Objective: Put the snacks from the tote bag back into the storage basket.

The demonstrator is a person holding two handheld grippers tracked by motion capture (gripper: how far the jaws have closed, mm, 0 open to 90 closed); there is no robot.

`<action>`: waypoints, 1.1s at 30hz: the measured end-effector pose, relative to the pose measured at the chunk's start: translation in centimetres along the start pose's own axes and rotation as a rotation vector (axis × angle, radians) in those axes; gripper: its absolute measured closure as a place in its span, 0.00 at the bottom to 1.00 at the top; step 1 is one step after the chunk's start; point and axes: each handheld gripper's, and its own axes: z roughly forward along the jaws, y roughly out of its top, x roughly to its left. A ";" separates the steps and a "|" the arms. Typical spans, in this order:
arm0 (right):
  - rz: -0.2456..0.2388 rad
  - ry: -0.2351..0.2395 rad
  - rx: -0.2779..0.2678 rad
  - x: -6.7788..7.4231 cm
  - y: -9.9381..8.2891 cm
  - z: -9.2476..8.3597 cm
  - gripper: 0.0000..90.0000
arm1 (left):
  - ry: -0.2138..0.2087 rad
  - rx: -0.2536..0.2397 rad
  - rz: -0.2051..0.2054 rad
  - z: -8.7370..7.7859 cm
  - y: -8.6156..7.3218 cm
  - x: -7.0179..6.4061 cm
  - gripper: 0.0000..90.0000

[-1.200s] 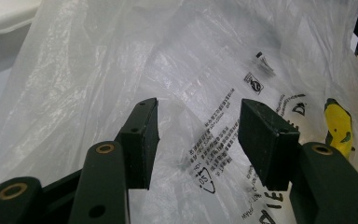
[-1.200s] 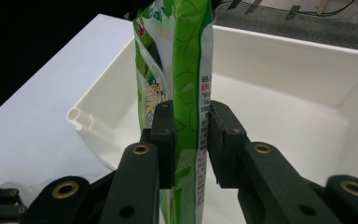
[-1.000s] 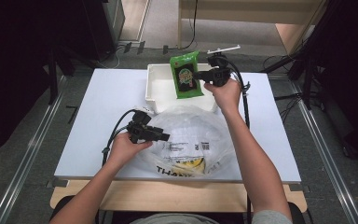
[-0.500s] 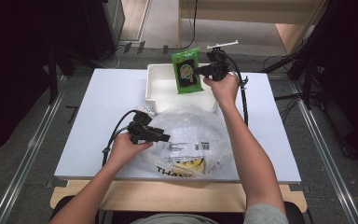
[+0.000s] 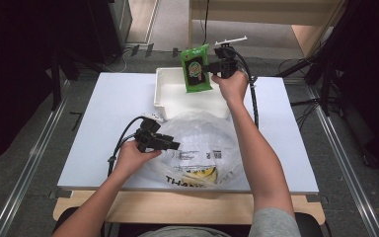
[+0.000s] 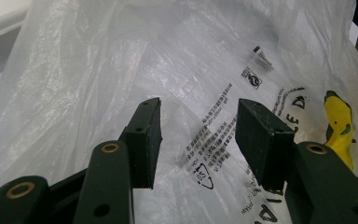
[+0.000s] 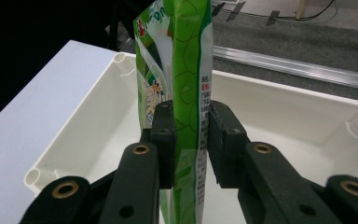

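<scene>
We judge the green snack pouch (image 7: 182, 70) light and soft, so our right gripper (image 7: 187, 140) pinches its flat side while the left gripper (image 6: 198, 140) stands released over the plastic bag (image 6: 168, 70).

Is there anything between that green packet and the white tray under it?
Nothing visible. The right gripper is shut on the green packet, holding it above the white tray, whose visible inside looks bare. The plastic bag lies nearer the person, with the left gripper open beside it.
</scene>
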 end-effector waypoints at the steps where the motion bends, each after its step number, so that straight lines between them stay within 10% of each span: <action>1: 0.000 -0.004 0.000 0.1 0.2 0.1 0.83 | 0.002 -0.001 -0.001 -0.1 0.0 0.0 0.57; 33: 0.001 -0.075 -0.008 -1.1 -1.1 6.3 0.83 | 0.020 0.006 -0.005 -0.5 -0.2 0.6 0.57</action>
